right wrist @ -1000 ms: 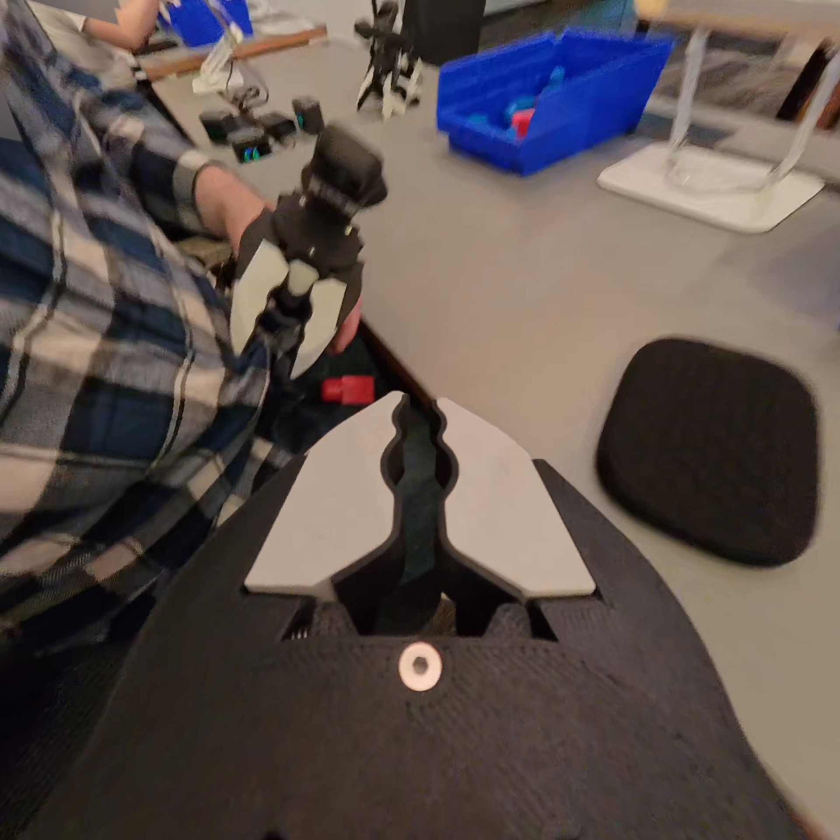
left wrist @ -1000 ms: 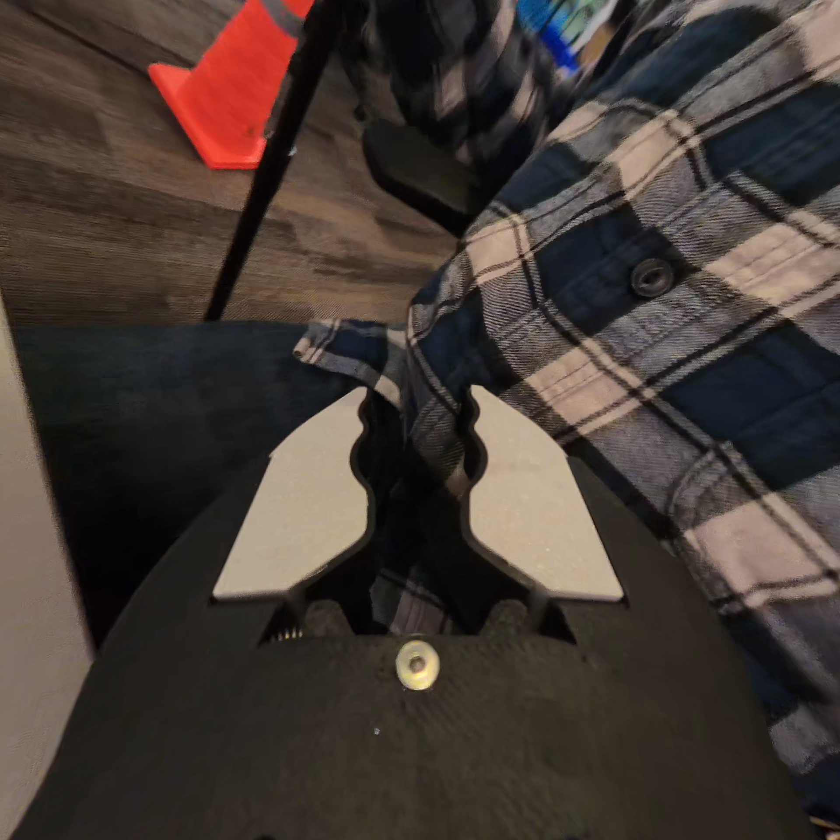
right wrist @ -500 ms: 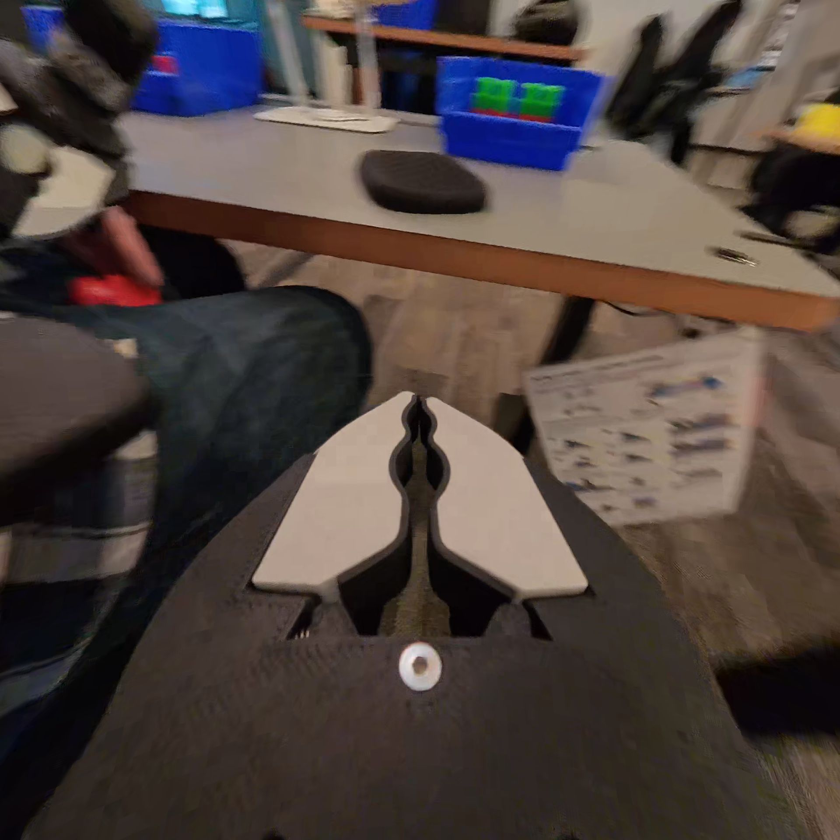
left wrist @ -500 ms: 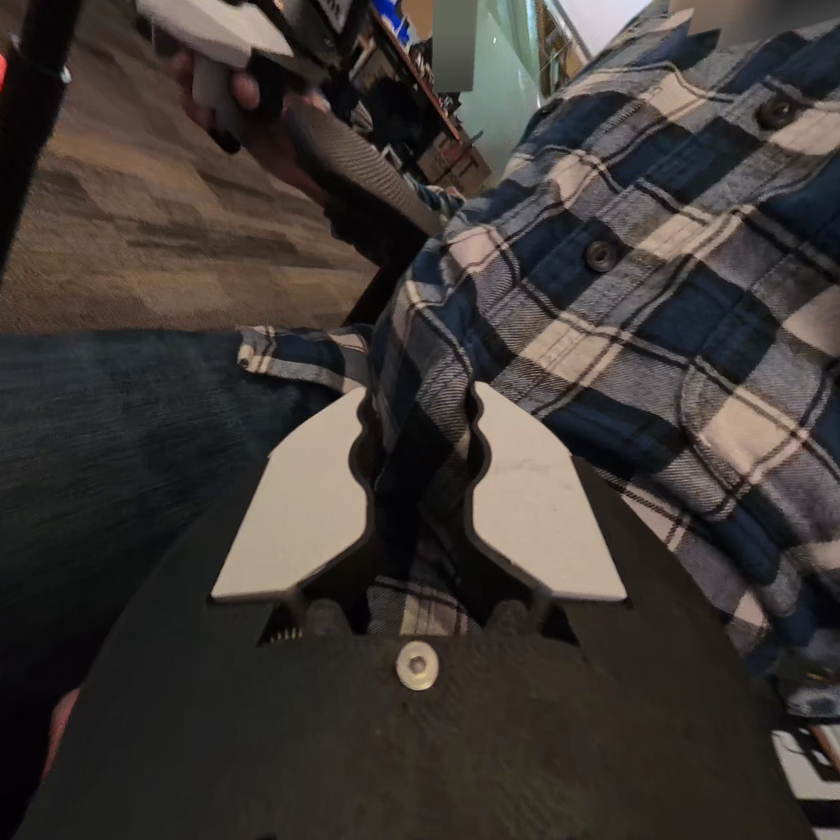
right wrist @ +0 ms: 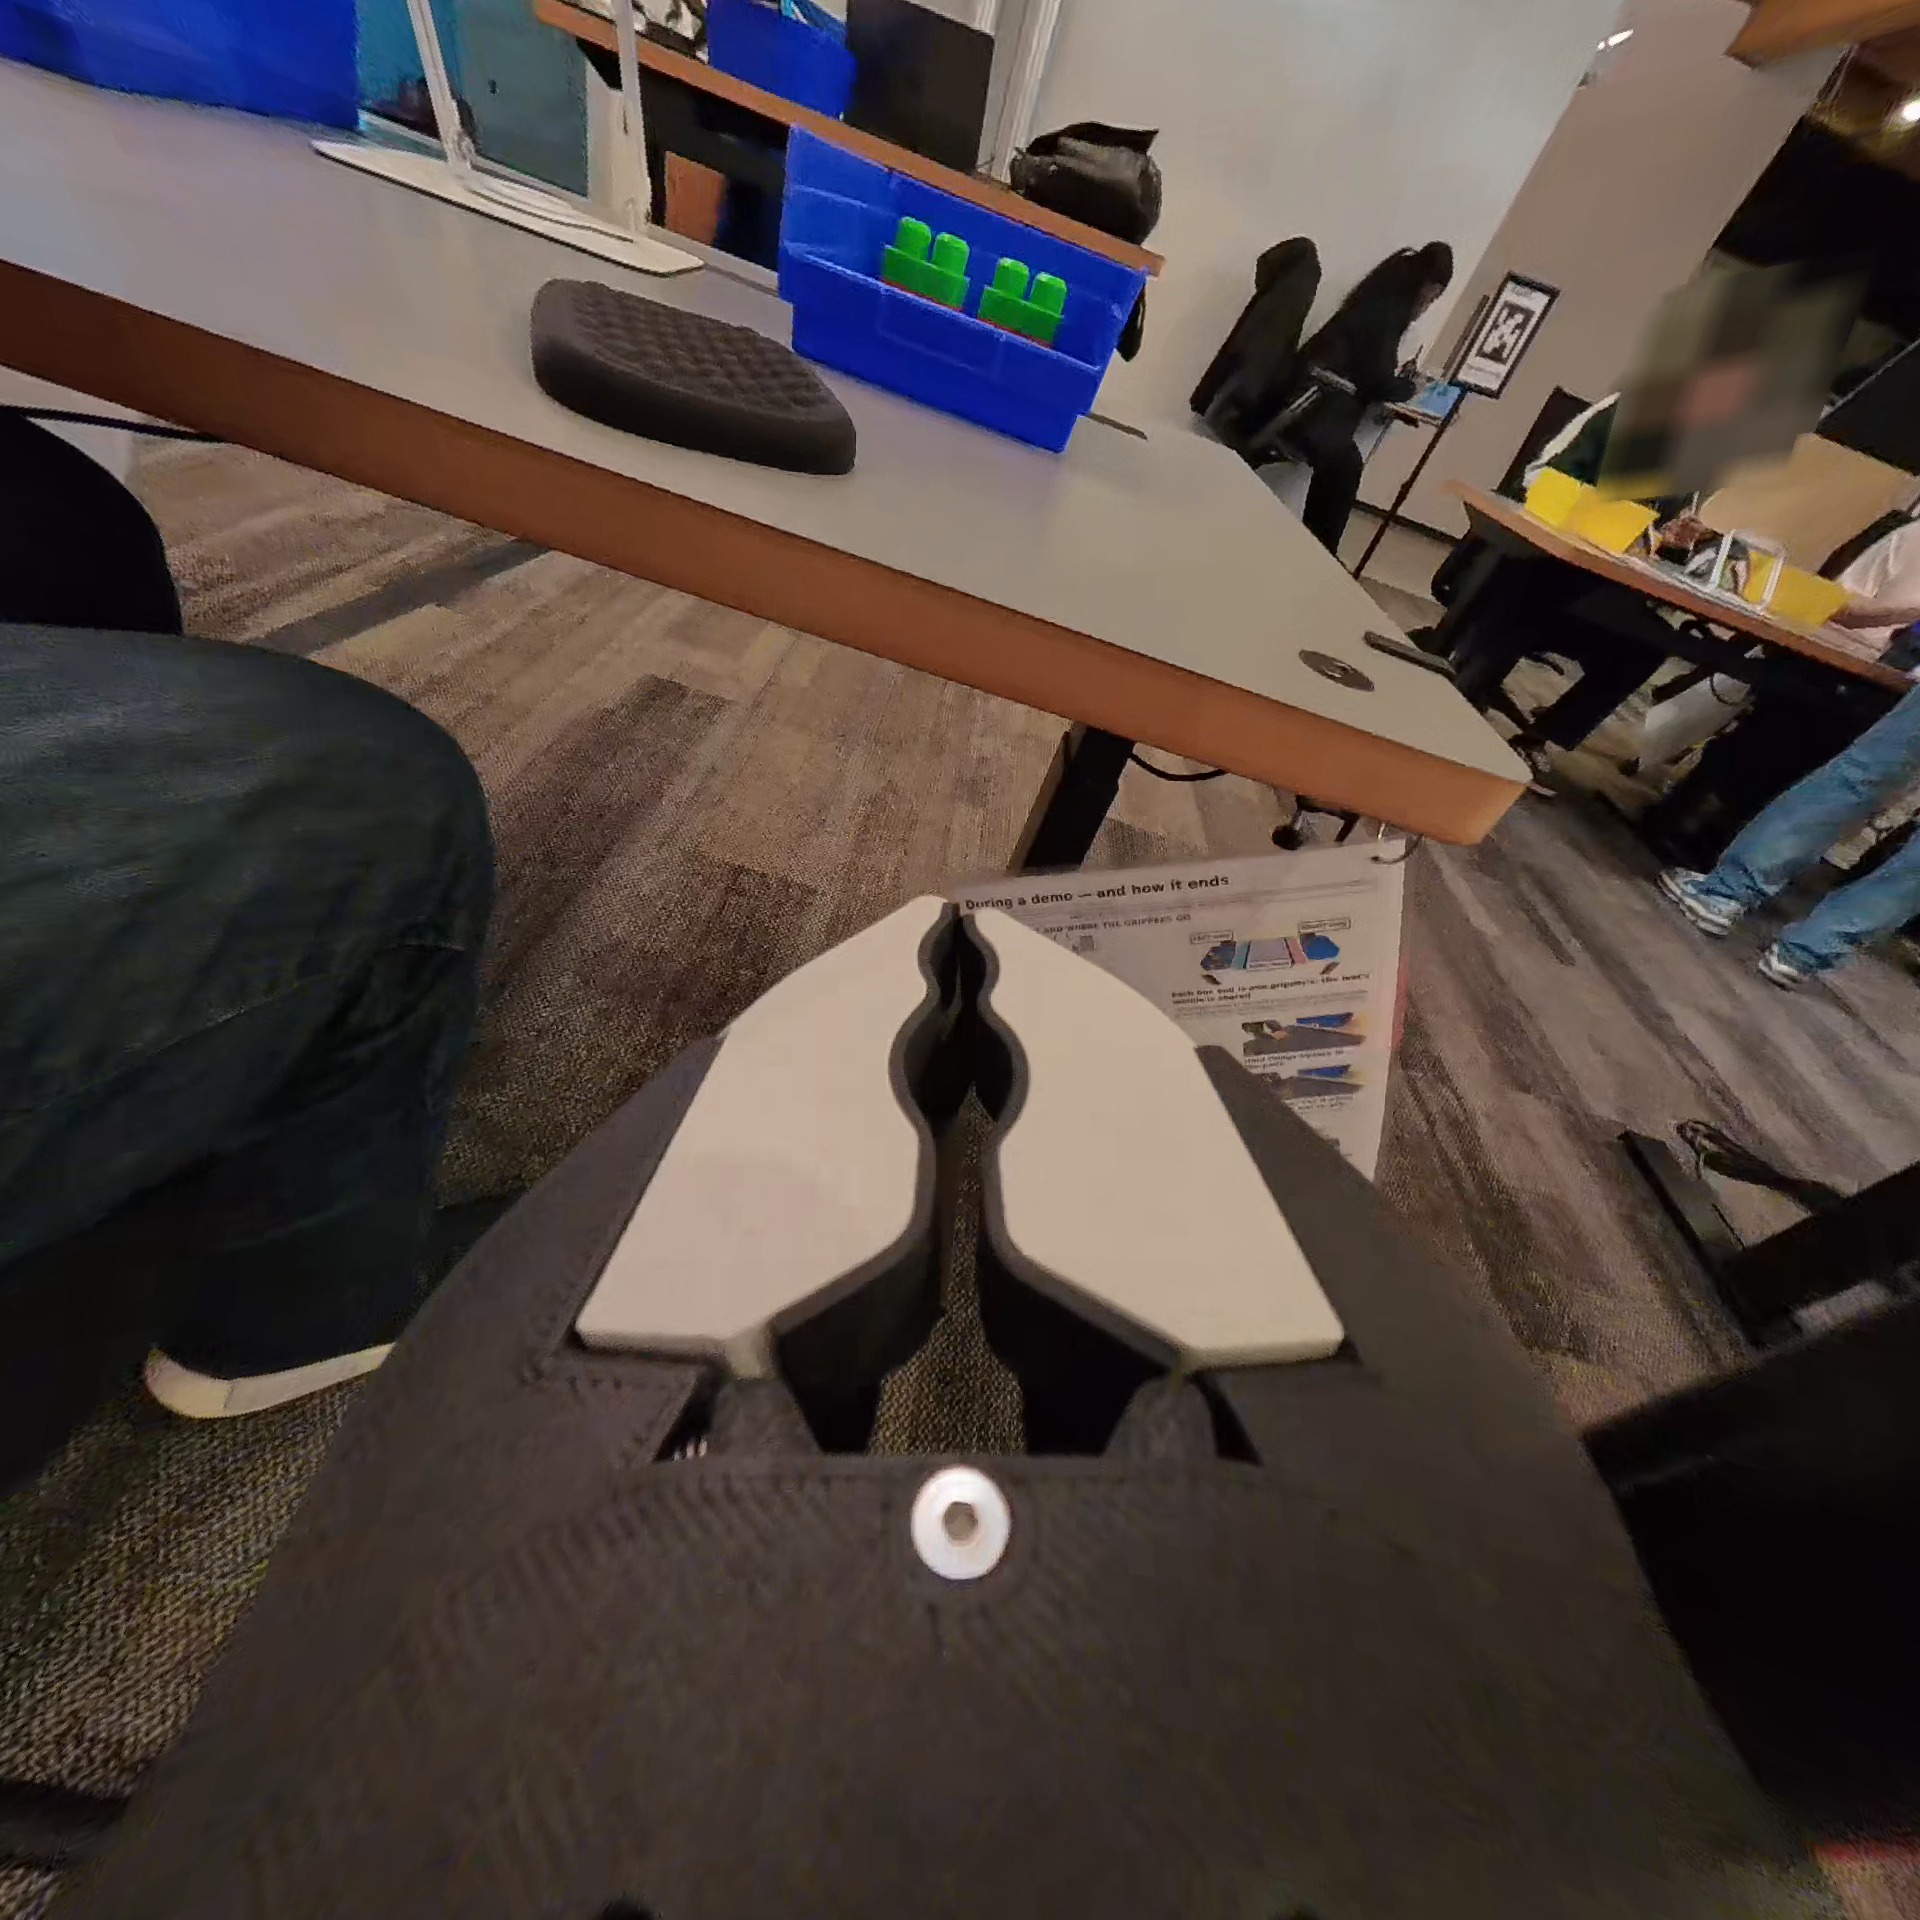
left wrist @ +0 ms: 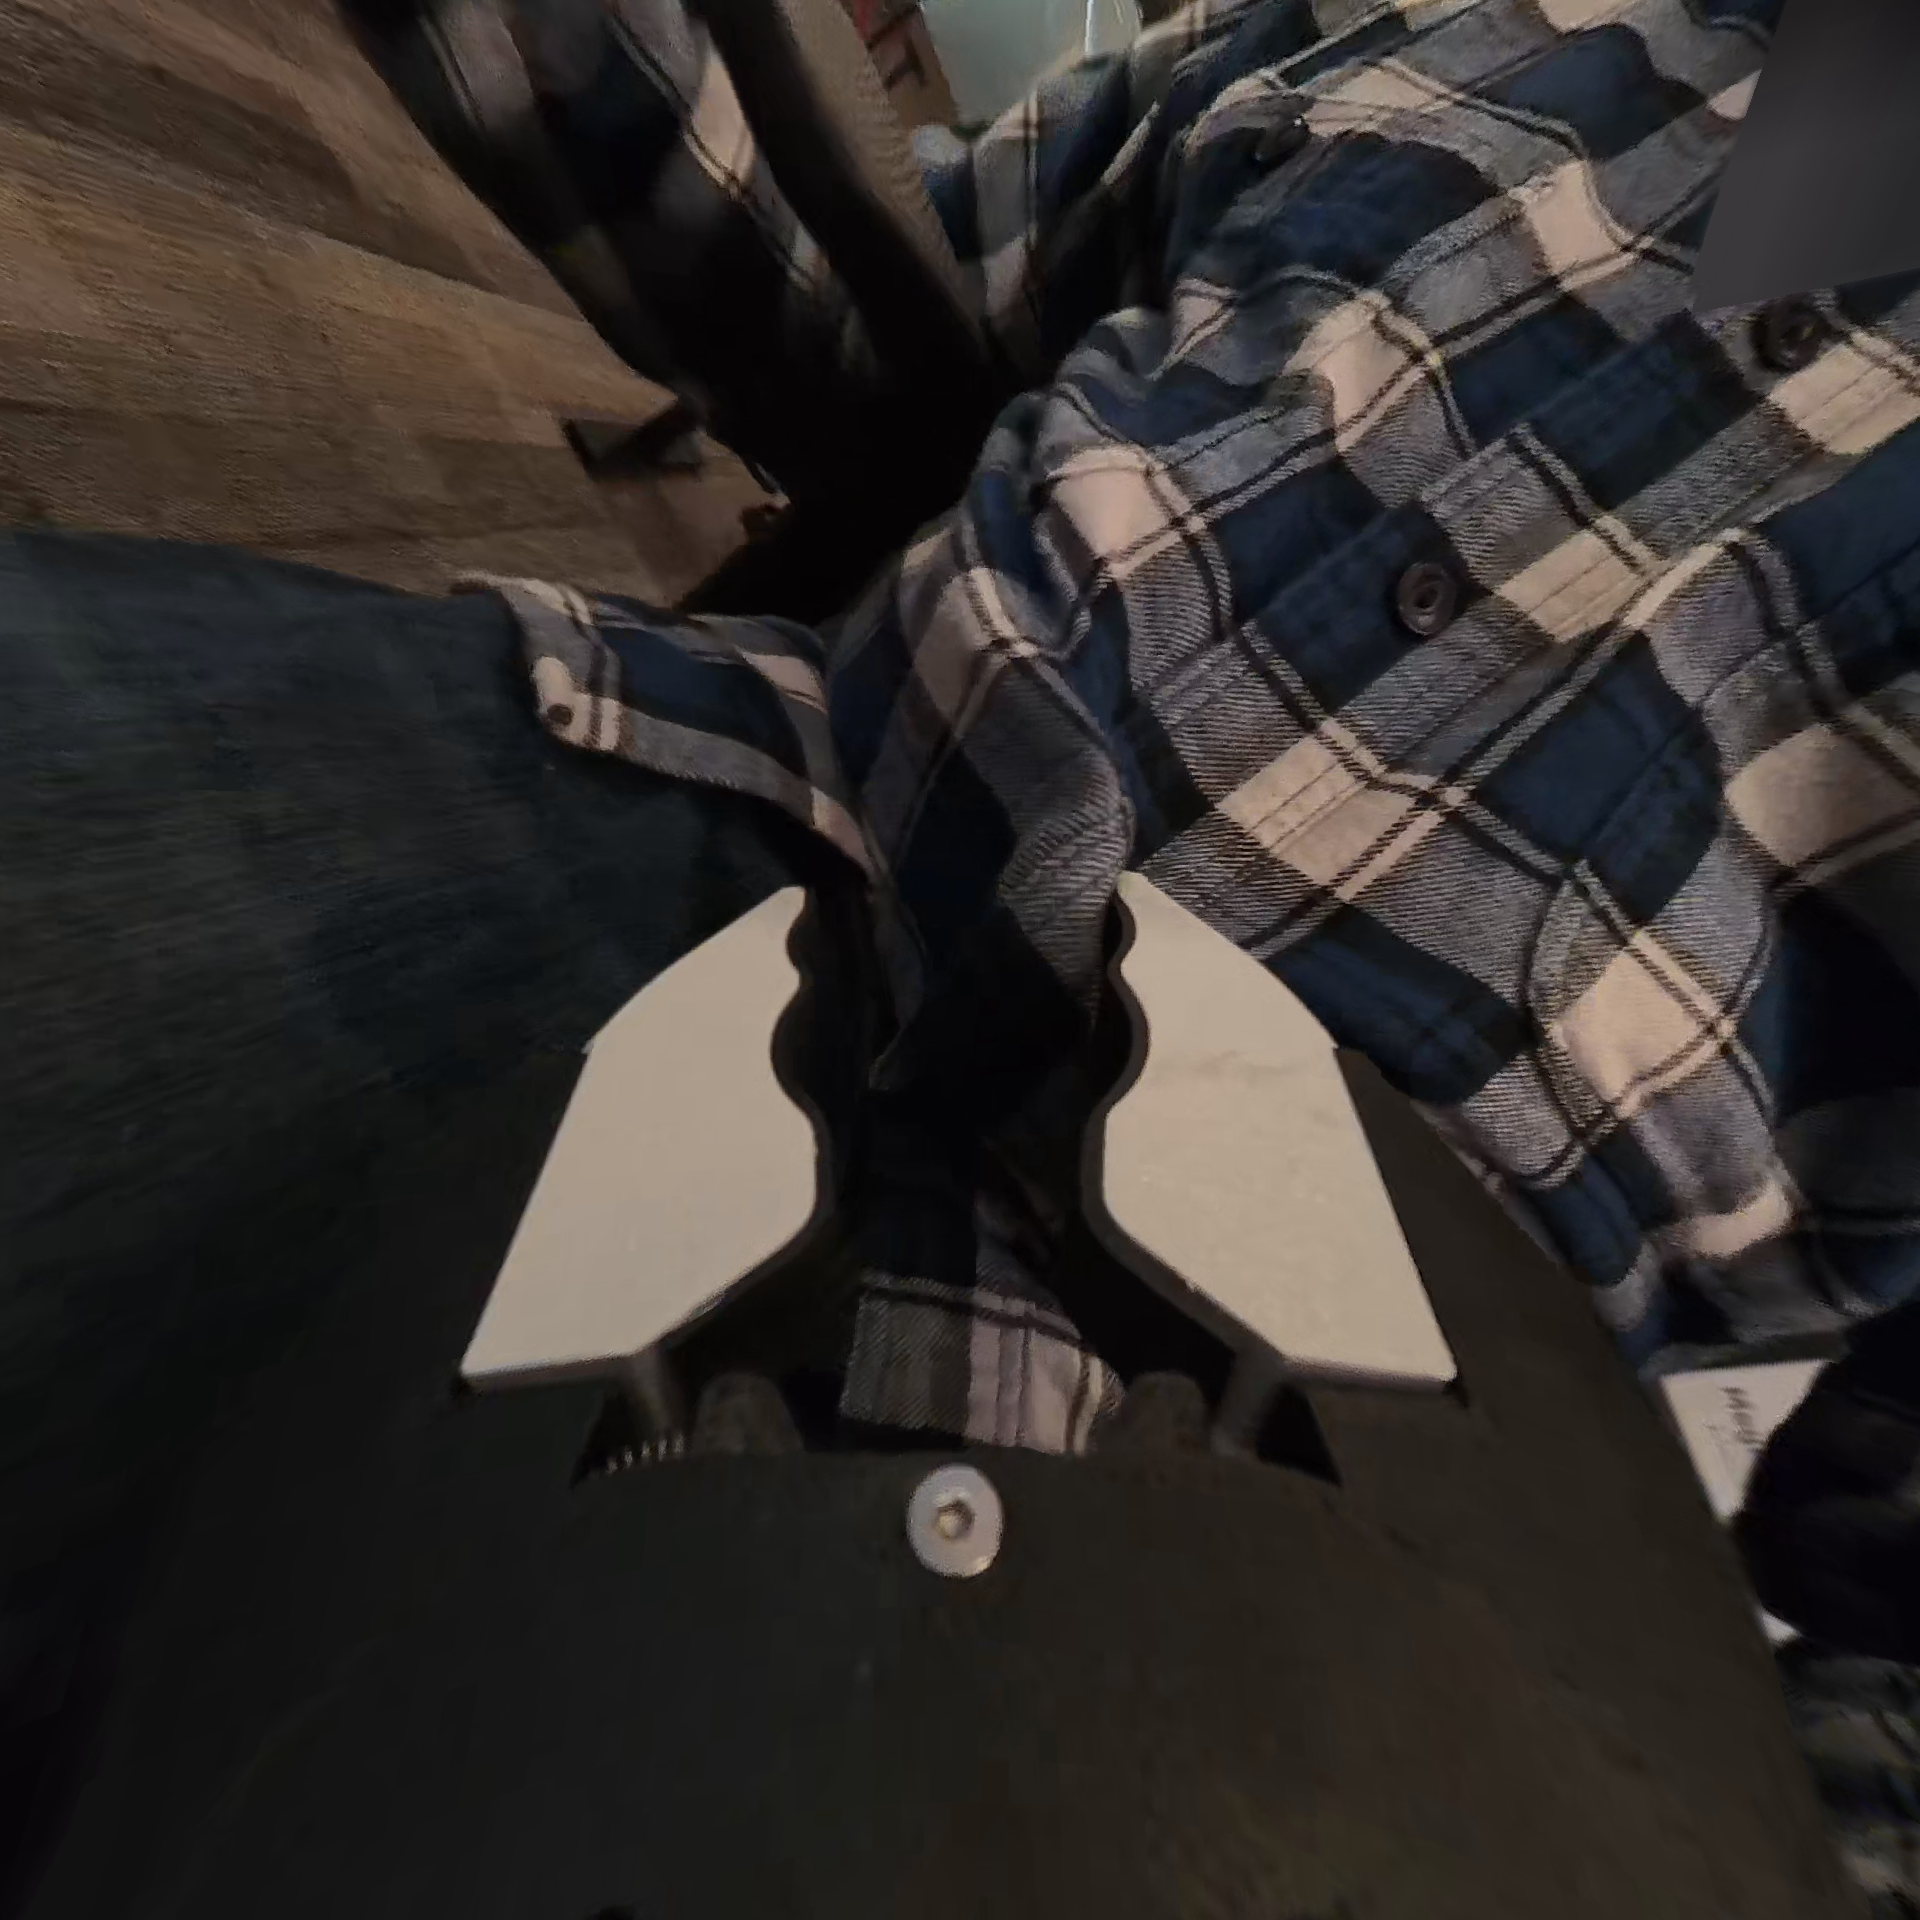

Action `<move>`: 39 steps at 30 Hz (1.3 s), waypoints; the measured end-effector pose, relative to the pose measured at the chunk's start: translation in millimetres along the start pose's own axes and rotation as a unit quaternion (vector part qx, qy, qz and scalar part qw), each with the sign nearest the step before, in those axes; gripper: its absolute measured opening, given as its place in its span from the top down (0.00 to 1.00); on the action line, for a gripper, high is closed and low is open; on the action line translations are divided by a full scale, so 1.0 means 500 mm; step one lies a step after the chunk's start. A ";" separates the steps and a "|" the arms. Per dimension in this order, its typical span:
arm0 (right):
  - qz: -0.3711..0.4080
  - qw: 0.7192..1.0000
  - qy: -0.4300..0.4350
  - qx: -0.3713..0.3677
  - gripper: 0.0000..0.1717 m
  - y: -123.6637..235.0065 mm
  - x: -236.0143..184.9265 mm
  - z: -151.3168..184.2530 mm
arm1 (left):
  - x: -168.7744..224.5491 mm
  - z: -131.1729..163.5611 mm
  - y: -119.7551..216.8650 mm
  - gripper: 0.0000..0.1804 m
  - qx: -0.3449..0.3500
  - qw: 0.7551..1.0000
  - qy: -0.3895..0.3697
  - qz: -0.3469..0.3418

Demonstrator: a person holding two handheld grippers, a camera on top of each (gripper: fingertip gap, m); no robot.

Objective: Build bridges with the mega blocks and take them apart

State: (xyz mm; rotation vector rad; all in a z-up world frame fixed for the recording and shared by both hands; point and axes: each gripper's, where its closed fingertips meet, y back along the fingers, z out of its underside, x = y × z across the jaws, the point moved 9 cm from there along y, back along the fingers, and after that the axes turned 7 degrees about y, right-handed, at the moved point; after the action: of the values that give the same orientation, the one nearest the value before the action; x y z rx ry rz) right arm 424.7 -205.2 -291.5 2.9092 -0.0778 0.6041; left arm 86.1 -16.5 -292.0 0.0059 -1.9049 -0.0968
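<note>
Green blocks are sitting in a blue bin on the bench, at eleven o'clock from the empty, closed right tongs. Left tongs are gaping, empty, against a plaid shirt. Building likely hasn't begun; next, reaching up to the bin.

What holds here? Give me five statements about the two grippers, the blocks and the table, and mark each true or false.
1. The right gripper has its jaws shut with nothing between them. True.
2. The left gripper has its jaws clamped on a red block. False: they stand apart, pointed at a plaid shirt, and no block shows there.
3. Green blocks sit in a blue bin on the table. True.
4. The black pad lies on the floor. False: it lies on the table, beside the bin.
5. A printed sheet hangs below the table's corner. True.
</note>
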 end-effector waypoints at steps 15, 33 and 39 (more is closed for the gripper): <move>0.080 0.995 0.052 -0.019 1.00 0.169 0.116 -0.021 | 0.057 -0.041 -0.020 0.93 -0.003 0.984 -0.135 -0.116; 0.229 0.966 0.013 -0.116 1.00 0.499 0.102 0.097 | 0.148 -0.133 0.409 1.00 0.129 0.831 -0.195 -0.504; 0.227 0.964 -0.006 -0.139 1.00 0.525 0.089 0.119 | 0.095 -0.097 0.519 1.00 0.183 0.827 -0.142 -0.513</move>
State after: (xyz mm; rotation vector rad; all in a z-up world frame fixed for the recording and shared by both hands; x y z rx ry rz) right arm 466.5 -474.5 -286.9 2.6226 -0.7829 0.5814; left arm 127.6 236.6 -213.2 1.3526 -1.9819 -0.4735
